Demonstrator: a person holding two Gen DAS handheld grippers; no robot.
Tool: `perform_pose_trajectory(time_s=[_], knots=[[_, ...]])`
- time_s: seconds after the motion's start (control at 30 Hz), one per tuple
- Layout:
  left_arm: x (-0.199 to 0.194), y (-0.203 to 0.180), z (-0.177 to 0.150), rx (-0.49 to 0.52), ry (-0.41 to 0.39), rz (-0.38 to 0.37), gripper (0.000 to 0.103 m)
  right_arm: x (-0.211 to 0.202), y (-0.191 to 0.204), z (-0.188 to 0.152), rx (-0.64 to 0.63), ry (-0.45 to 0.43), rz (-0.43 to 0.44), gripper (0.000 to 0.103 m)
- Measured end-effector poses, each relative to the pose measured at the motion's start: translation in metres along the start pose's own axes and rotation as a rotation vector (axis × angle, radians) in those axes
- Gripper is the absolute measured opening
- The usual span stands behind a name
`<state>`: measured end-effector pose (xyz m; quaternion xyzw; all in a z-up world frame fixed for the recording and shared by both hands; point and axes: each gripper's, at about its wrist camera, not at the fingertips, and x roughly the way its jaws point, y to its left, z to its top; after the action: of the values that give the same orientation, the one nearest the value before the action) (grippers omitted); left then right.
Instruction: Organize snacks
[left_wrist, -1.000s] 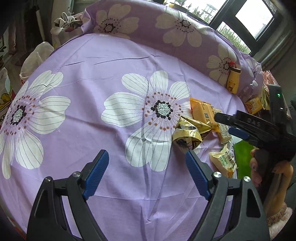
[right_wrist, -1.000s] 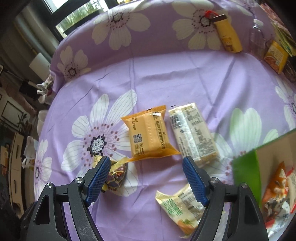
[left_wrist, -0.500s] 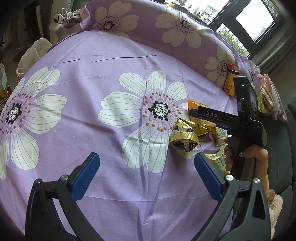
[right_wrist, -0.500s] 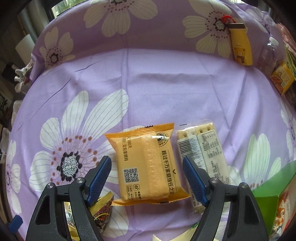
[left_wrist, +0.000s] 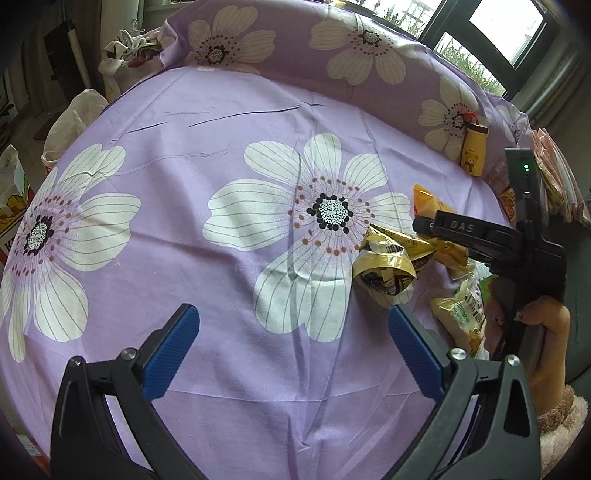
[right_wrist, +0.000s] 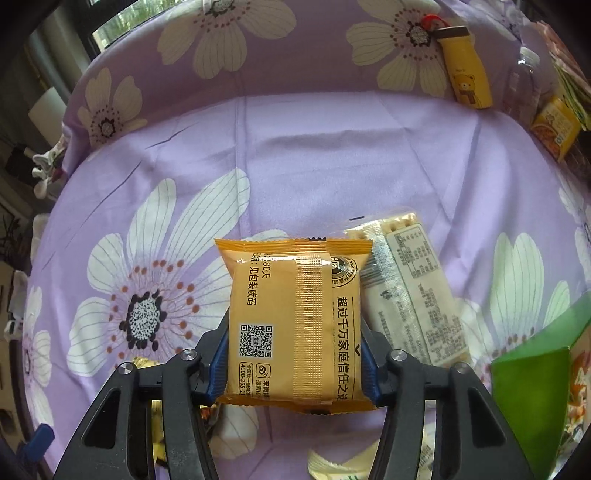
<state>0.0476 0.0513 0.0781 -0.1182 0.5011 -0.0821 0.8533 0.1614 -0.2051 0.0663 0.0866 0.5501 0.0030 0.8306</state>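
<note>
So your left gripper (left_wrist: 291, 328) is spread as wide as it goes with nothing between its blue pads (left_wrist: 168, 350), just hanging over the purple floral sheet (left_wrist: 229, 155) near the big white flower print. Off to its right there's a crumpled gold wrapper (left_wrist: 384, 262) lying on the sheet, and past that a pale yellow snack bag (left_wrist: 460, 317) right next to your right hand (left_wrist: 543, 332), the one with the painted nails and the fuzzy pink cuff. Moving over to the right wrist view, your right gripper (right_wrist: 293, 363) is closing in on the orange snack packet (right_wrist: 295, 321). The packet sits squarely between the two blue pads and they look like they're already touching its sides, back of the pack facing up with the QR code and seam showing. Just beside it on the right lies a long white cracker pack (right_wrist: 410, 291), label side up, tilted a bit, its near edge tucked against the orange one. Farther right at the frame's edge you've got a green box (right_wrist: 532, 365) with what looks like more snacks inside. Up at the back, leaning on the raised edge of the sheet, there's a yellow bear bottle (right_wrist: 467, 74), then a clear plastic bottle (right_wrist: 522, 85), and a small orange carton (right_wrist: 556, 125) well apart from the stuff you're working on.
</note>
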Motion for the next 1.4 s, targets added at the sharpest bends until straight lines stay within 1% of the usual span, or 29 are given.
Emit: perform_pose_trajectory(time_s=[0.1,0.23,0.3,0.43,0.57,0.63,0.67,0.77,0.83,0.9,1.0,1.07,1.13,1.3,1.4], knots=[[0.001,-0.003,-0.001,0.008,0.009,0.001,0.102,-0.027,-0.007,-0.007,0.019,-0.018,0.049,0.057],[0.003,-0.008,-0.004,0.040,0.016,0.038,0.102,-0.061,-0.009,-0.025,0.024,-0.023,0.085,0.057],[0.004,-0.009,-0.006,0.044,0.015,0.055,0.102,-0.071,-0.008,-0.039,0.028,-0.002,0.118,0.057],[0.007,-0.010,-0.011,0.047,0.033,0.050,0.102,-0.075,-0.004,-0.072,0.027,0.060,0.194,0.057],[0.012,-0.014,-0.016,0.054,0.056,0.061,0.102,-0.065,0.002,-0.104,0.017,0.135,0.198,0.057],[0.015,-0.016,-0.017,0.069,0.077,0.071,0.102,-0.062,0.001,-0.118,0.024,0.154,0.191,0.057],[0.017,-0.016,-0.019,0.073,0.084,0.076,0.102,-0.061,0.002,-0.123,0.011,0.153,0.174,0.057],[0.019,-0.014,-0.020,0.065,0.090,0.097,0.102,-0.057,0.003,-0.133,-0.018,0.155,0.138,0.057],[0.019,-0.013,-0.020,0.060,0.094,0.096,0.102,-0.052,0.000,-0.135,-0.014,0.184,0.151,0.057],[0.020,-0.013,-0.021,0.063,0.104,0.092,0.102,-0.051,0.002,-0.134,-0.037,0.201,0.150,0.060],[0.020,-0.013,-0.023,0.067,0.117,0.096,0.102,-0.066,0.006,-0.133,-0.081,0.133,0.149,0.066],[0.019,-0.013,-0.024,0.066,0.120,0.089,0.102,-0.077,0.006,-0.132,-0.086,0.087,0.160,0.071],[0.017,-0.015,-0.025,0.069,0.122,0.072,0.102,-0.086,0.000,-0.130,-0.073,0.057,0.180,0.071],[0.013,-0.028,-0.032,0.102,0.131,0.038,0.102,-0.097,-0.025,-0.123,0.025,0.017,0.220,0.071],[0.013,-0.035,-0.038,0.112,0.147,0.012,0.101,-0.099,-0.041,-0.120,0.108,0.008,0.269,0.071]])
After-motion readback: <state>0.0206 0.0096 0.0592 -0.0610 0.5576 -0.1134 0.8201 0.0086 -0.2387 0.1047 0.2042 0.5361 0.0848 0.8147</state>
